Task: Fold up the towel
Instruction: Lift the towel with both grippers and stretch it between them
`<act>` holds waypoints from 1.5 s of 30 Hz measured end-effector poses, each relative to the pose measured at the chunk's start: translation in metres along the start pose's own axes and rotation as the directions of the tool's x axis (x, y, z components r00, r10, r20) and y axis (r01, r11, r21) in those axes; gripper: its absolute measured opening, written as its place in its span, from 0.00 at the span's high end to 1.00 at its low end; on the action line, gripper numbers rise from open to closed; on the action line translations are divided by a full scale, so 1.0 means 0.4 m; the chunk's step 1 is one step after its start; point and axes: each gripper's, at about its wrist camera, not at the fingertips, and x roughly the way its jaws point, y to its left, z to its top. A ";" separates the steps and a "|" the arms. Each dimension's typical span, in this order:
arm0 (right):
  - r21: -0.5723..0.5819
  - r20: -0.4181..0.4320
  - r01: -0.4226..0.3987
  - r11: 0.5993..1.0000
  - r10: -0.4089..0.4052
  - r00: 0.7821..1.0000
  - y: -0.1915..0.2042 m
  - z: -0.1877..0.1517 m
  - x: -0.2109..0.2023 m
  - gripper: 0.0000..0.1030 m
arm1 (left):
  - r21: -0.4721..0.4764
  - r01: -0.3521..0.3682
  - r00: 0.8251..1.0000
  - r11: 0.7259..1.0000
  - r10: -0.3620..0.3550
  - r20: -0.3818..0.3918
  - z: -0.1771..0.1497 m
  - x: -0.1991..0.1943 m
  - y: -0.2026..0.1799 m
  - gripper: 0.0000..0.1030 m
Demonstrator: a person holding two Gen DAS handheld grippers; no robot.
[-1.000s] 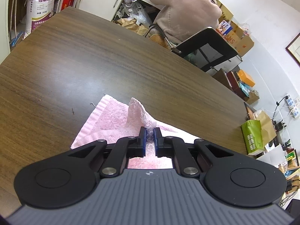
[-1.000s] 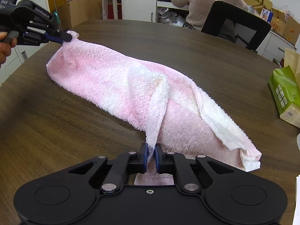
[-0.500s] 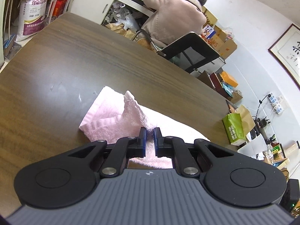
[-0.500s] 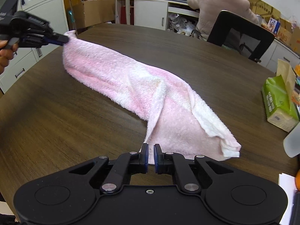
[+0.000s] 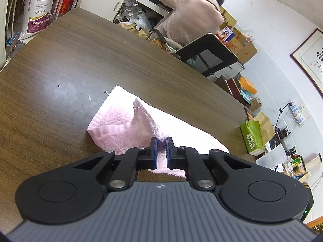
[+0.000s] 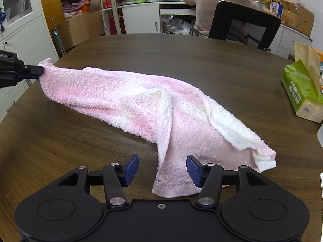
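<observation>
Nearest, the right tongs are opening, their blue pads clear of the pink towel corner that lies between them on the brown counter. From there the towel runs, twisted and bunched, away to the left tongs, which are clamped on its far corner and hold it lifted. Likely risks: with one end released, a pull from the left tongs could drag the whole towel across the counter, or the twist could be set into the fold.

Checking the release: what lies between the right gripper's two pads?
In the right wrist view, the pink towel's near corner lies between the opening right gripper's pads, untouched.
</observation>
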 end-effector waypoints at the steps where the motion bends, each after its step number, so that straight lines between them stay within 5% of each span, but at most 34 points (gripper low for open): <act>1: 0.000 -0.003 0.001 1.000 -0.001 1.000 0.003 0.001 0.001 0.53 | -0.001 0.000 1.000 1.000 0.000 -0.001 0.000 0.000 0.002 0.93; 7: -0.015 -0.060 0.010 1.000 -0.011 0.998 0.018 0.003 0.038 0.90 | -0.001 0.000 1.000 1.000 0.000 -0.014 -0.008 0.011 0.015 0.93; 10: -0.060 -0.041 0.039 0.997 -0.042 0.998 0.030 -0.003 0.036 0.97 | -0.007 0.002 1.000 1.000 -0.002 -0.021 -0.015 0.008 0.027 0.94; 27: -0.262 -0.027 0.008 0.965 -0.015 1.000 0.010 -0.070 -0.138 0.98 | 0.114 0.038 0.999 0.993 -0.036 -0.019 -0.103 -0.122 0.036 0.94; 39: -0.471 -0.184 -0.046 0.881 -0.047 0.982 -0.030 -0.173 -0.190 0.98 | 0.155 0.006 0.994 0.988 0.012 -0.112 -0.256 -0.212 0.133 0.94; 45: -0.480 -0.281 -0.137 0.866 -0.004 0.960 -0.060 -0.193 -0.201 0.91 | 0.132 0.006 0.996 0.991 0.005 -0.084 -0.249 -0.254 0.157 0.94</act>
